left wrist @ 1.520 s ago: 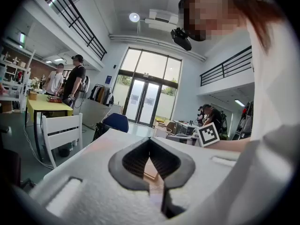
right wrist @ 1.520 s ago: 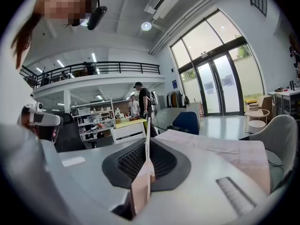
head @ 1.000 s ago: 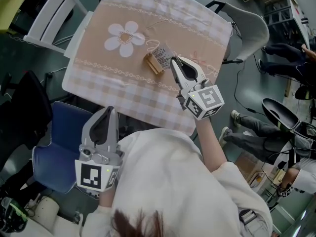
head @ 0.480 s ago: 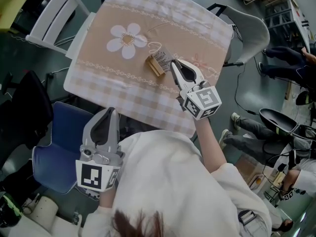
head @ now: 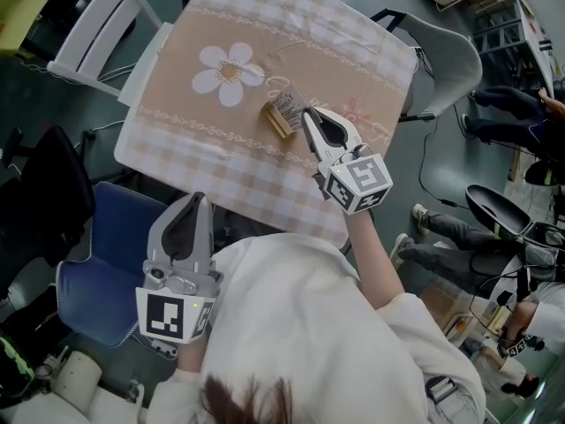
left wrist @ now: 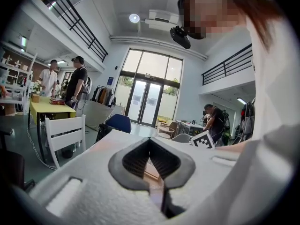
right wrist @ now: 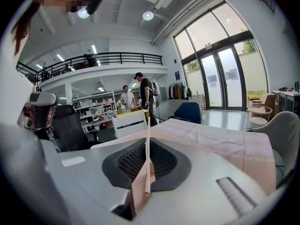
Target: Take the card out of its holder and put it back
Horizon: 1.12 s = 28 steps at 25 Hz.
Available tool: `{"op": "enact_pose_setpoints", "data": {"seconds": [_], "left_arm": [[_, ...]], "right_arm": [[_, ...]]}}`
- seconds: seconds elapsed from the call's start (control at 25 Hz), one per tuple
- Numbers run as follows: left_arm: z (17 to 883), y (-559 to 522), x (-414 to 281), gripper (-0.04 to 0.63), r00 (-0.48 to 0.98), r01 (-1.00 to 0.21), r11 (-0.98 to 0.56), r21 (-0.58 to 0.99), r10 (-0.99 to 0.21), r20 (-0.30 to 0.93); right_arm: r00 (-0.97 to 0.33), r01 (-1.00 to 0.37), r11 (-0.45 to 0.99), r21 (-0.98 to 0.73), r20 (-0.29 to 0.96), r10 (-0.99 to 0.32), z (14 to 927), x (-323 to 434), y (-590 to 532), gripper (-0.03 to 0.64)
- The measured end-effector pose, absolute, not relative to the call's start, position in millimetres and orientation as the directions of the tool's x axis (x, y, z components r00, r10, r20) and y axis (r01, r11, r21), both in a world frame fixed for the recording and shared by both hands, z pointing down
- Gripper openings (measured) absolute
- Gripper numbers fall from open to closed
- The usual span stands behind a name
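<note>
Right now the right gripper (head: 308, 114) reaches in over the near edge of the table (head: 177, 162), jaws nearly together and clamped on the card (head: 288, 104). The card stands at the far end of the wooden holder (head: 275, 120), which sits approx mid-table, right of the flower print (head: 228, 71). Whether the card's bottom edge is in the slot, can't tell.

The cloth is bare all round the holder, so lots of room on every side. Off the edges are a white chair (head: 97, 25) at the far left corner, a grey chair (head: 446, 56) at the far right and a blue chair (head: 106, 263) below the near left edge. The left gripper (head: 196, 200) hangs off the table above that blue chair, well apart from the holder. Its jaws are closed w/ nothing btwn them.

The right gripper view alone shows the grip. The card is edge-on, a thin white line pinched btwn the ribbed pads (right wrist: 129, 163), w/ a tan piece beside its lower part. It also shows two people (right wrist: 140, 95) standing in the bg. The left gripper view shows the marker cube (left wrist: 204, 139) of the other gripper past its own closed tips.
</note>
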State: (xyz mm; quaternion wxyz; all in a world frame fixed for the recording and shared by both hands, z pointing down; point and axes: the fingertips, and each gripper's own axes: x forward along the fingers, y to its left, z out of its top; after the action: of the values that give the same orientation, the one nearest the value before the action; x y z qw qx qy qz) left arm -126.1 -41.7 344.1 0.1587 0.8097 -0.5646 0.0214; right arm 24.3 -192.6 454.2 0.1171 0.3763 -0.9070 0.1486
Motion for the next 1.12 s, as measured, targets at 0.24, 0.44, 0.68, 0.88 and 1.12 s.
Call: {"op": "enact_pose_setpoints", "data": {"seconds": [0.24,0.44,0.68,0.88,1.12], "left_arm": [[343.8,-42.4,-126.4,0.000,0.364,-0.918,-0.312,0.247,-0.909,0.204],[343.4,-42.7,-127.0,0.000,0.365,-0.916,-0.312,0.253,-0.909,0.203],[341.8,-43.6,-126.8,0.000,0.369,-0.914,-0.316,0.255,-0.909,0.196],[341.2,-44.6,-127.0,0.000,0.370,-0.914,-0.317,0.254,-0.909,0.195],[341.5,-45.4,-127.9,0.000,0.370,-0.913,-0.317,0.258,-0.909,0.193]], "right_arm": [[-0.678,-0.726,0.664,-0.177,0.344,-0.650,455.5,27.1,-194.1,0.015],[-0.678,-0.725,0.666,-0.173,0.350,-0.647,455.4,25.1,-192.9,0.015],[-0.679,-0.722,0.671,-0.170,0.363,-0.639,459.4,21.8,-191.7,0.015],[-0.678,-0.723,0.669,-0.172,0.363,-0.640,461.0,22.1,-192.2,0.015],[-0.677,-0.723,0.670,-0.169,0.370,-0.637,468.8,20.8,-190.6,0.015]]}}
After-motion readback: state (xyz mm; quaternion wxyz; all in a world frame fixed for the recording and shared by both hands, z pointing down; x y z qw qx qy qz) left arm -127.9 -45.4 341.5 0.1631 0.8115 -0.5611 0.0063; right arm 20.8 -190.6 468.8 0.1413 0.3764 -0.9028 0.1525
